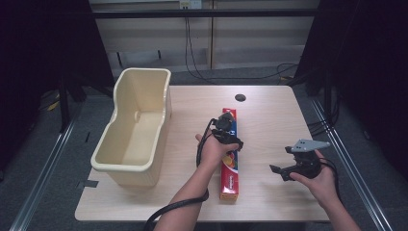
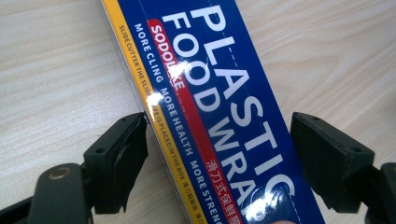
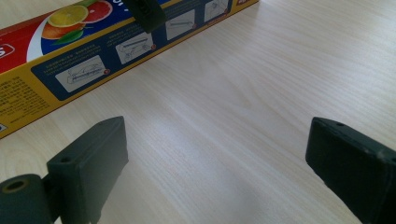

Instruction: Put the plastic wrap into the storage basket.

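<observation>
Straddling the long blue, red and yellow cardboard box of plastic food wrap (image 2: 210,112), my left gripper (image 1: 230,137) sits right over it, about halfway along its length. Its two black fingers (image 2: 116,154) are spread wide, one on each side of the box; the near-side one looks to be just at the yellow edge, the other stands a little off the blue face, and neither is pressing yet, so nothing is held. The box lies flat on the pale wooden desk (image 1: 269,115), its long axis running away from me toward the far edge, and my fingers bracket it across its narrow width, which is what the coming squeeze depends on. I judge that closing straight in would take it squarely.

My right gripper (image 1: 284,169) hovers off to the right of the box, clearly farther from it, its fingers (image 3: 88,163) also wide apart with only bare desk between them. The left is the nearer hand for this pick.

The cream plastic tub (image 1: 122,163) stands on the left side of the desk, apart from the box, open side up.
</observation>
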Motion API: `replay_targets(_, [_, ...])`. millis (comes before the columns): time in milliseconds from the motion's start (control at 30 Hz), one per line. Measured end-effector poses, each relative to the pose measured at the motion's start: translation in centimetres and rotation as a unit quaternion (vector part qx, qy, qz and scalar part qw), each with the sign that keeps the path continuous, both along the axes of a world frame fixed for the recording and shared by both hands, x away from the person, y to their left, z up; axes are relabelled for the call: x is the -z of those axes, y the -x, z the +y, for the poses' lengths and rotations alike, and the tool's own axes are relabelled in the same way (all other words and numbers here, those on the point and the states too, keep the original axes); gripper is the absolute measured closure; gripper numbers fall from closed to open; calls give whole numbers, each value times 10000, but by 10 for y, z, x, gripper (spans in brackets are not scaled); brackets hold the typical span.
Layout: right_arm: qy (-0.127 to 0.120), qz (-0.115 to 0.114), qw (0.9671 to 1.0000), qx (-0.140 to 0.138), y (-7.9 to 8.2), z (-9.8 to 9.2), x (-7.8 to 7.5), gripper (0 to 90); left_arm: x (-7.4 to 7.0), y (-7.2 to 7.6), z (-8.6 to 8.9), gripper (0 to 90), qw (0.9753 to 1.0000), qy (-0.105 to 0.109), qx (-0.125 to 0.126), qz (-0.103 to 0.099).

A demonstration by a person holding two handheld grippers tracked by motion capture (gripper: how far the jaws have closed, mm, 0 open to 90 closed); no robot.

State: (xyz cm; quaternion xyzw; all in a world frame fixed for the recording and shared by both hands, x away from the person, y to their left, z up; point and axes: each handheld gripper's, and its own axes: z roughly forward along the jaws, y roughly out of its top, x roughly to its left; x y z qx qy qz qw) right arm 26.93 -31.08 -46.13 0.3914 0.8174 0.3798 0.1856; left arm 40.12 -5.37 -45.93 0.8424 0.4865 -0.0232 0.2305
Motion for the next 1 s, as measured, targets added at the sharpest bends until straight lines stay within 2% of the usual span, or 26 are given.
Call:
replay_targets(67, [-2,-13,10000,4,0,0,0,58,0,0,-1,207,10000,-2,-44,13])
replay_targets(100, [-6,-7,10000,0,0,0,0,58,-1,0,-2,217,9998,-18,-169,137])
replay_targets(267, [-18,-31,10000,-5,0,0,-1,59,-5,-2,-1,276,9988,-137,-318,358])
replay_targets(433, [-29,-31,10000,17,0,-1,-1,58,-9,-3,2,328,9980,-296,-314,459])
replay_targets(533, [-36,-38,10000,-5,0,0,-1,58,-12,-4,6,364,9971,-461,-251,557])
replay_targets(600, [-40,-42,10000,-13,0,0,-1,59,-14,-4,9,376,9958,-585,-310,635])
replay_targets(667, [-41,-49,10000,-6,0,0,-1,59,-16,-5,14,402,9951,-699,-257,644])
replay_targets(733, [-44,-48,10000,-10,0,0,-1,59,-16,-6,15,406,9954,-701,-231,617])
replay_targets(800, [-31,-39,10000,-4,-1,0,-1,59,-17,-6,17,410,9941,-845,-108,667])
replay_targets(1000, [-54,-51,10000,-8,-1,-1,-1,59,-21,-8,21,413,9929,-905,-12,770])
